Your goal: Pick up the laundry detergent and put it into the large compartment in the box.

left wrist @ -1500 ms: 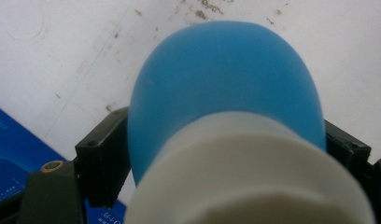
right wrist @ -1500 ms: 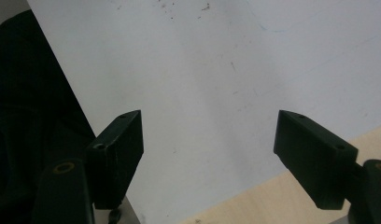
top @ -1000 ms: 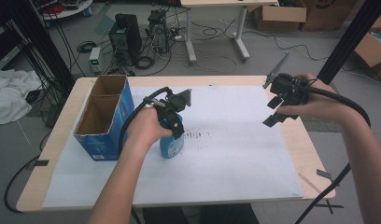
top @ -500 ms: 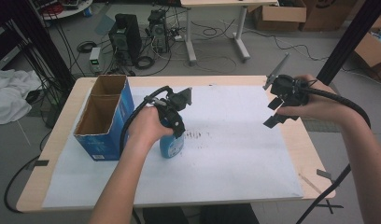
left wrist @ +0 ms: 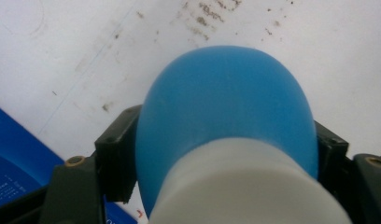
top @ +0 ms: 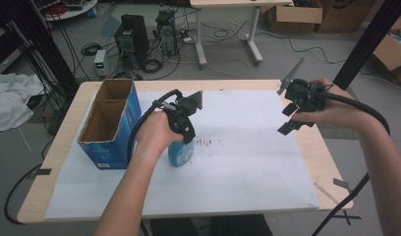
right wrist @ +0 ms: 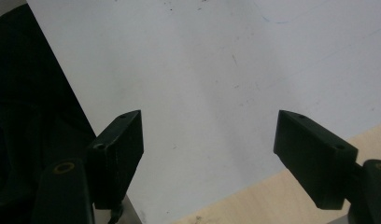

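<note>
Near the middle of the pale wooden worktop (top: 56, 147), on the white paper sheet (top: 247, 162) that covered most of it, stood a round blue plastic bottle with a white upper part (top: 181, 153). The left gripper (top: 185, 132) came down on it from above, held in the person's left hand (top: 154, 133), and its two black jaws pinched the bottle from either side. In the left gripper view the blue bottle body (left wrist: 226, 102) bulged between the jaws, which pressed against it on the left and right, with the white part nearest the camera. Small dark specks (top: 206, 142) marked the paper just beside the bottle, on its right in the high view.

Left of the bottle stood an open blue cardboard box with a brown inside and a divider across it (top: 107, 123), close to the left hand but apart from the bottle. A corner of this blue box (left wrist: 11, 158) showed at the lower left of the left gripper view.

Well apart, over the right edge of the paper, the right hand (top: 336, 110) held the right gripper (top: 291, 118) above the worktop. Its jaws were spread wide with nothing between them; the right gripper view (right wrist: 207, 140) showed only white paper and a strip of bare wood (right wrist: 254, 200) in the gap. A thick black cable (top: 365, 110) trailed from it along the forearm.
</note>
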The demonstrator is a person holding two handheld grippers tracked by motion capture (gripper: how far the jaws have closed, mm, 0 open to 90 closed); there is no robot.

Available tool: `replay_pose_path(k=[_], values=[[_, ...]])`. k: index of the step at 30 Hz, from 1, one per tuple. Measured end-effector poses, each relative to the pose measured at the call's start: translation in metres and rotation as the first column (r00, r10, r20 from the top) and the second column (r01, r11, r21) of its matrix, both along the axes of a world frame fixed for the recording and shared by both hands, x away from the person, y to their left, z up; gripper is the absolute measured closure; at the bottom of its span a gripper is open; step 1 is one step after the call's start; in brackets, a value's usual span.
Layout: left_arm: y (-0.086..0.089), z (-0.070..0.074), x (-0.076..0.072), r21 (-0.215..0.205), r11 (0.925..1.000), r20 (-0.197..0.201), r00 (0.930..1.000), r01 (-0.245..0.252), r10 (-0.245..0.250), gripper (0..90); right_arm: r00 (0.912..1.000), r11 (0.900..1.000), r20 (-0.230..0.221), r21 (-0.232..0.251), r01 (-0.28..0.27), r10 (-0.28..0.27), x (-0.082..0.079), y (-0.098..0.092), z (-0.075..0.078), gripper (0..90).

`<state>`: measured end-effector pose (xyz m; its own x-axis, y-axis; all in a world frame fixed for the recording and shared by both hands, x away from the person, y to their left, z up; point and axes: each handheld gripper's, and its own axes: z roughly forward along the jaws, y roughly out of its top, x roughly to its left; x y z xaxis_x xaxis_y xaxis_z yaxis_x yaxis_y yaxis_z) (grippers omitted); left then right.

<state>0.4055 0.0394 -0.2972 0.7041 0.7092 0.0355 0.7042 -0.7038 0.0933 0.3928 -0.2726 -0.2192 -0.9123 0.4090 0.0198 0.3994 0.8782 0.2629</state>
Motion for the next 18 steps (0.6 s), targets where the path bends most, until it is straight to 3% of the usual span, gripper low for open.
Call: replay_pose_path(k=[18], values=[[-0.0020,0.0004,0.0009,0.021,0.9997,-0.013,0.9999,-0.008,0.008,35.5,1.0000,1.000,-0.003,-0.001,0.002,-0.002,-0.0005,-0.0008,-0.0001,24.3]])
